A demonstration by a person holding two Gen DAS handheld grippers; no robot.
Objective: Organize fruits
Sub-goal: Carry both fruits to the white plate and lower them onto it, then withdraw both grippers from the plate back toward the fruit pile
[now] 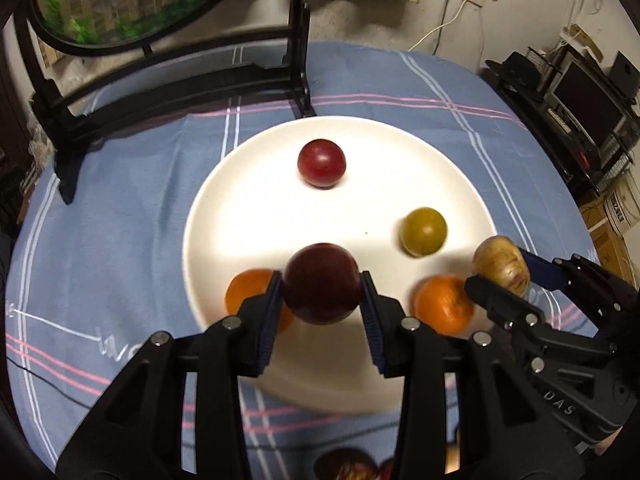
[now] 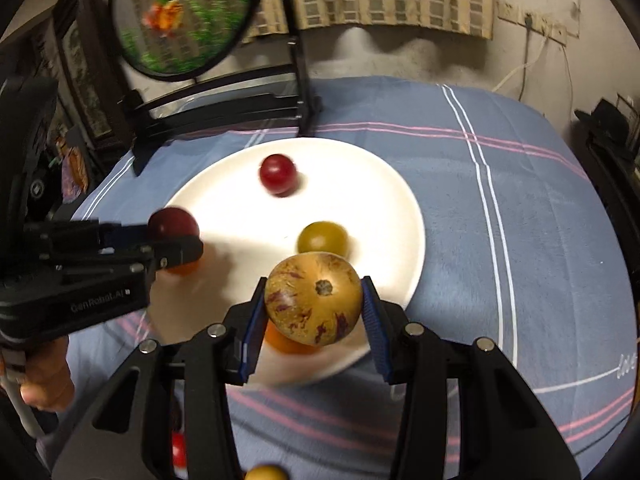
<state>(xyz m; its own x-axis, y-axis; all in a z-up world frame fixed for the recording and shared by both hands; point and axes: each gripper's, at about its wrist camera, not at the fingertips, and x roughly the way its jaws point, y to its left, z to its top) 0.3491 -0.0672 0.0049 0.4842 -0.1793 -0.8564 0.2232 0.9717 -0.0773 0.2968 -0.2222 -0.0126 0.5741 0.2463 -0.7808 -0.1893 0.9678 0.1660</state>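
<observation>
L gripper [image 1: 322, 284] is clamped on a dark red plum [image 1: 322, 283], both blue pads pressing its sides, fruit held above the near-left part of the white plate [image 1: 248, 216]. Directly under/behind it sits 1 orange [image 1: 244, 292], partly hidden by the L finger, so straight down looks blocked. I judge the free spot lies fwd, toward plate centre.

Moving right across the plate: a 2nd red plum [image 1: 321, 163] rests at the far side, well apart from the rest. Bare white space lies between it & the near fruit. Then a green-yellow fruit [image 1: 423, 231] at the right part, & a 2nd orange [image 1: 442, 304] at the near-right rim.

R gripper [image 2: 314, 306] is closed on a tan, purple-streaked round fruit [image 2: 314, 298], stem end facing the cam, pads on both flanks. It hangs over the near-right rim, just above that 2nd orange & near the green-yellow one.

Both fruits are roundish, so no long axis to line up. Key relation: each held fruit has an orange beneath it, open plate is ahead, toward the middle. L gripper is nearer the bare centre-left; R has less room, with 2 fruits close by. Risk as I see it: setting down on an orange & sending it rolling off the rim onto the blue striped cloth [image 1: 120, 208].
</observation>
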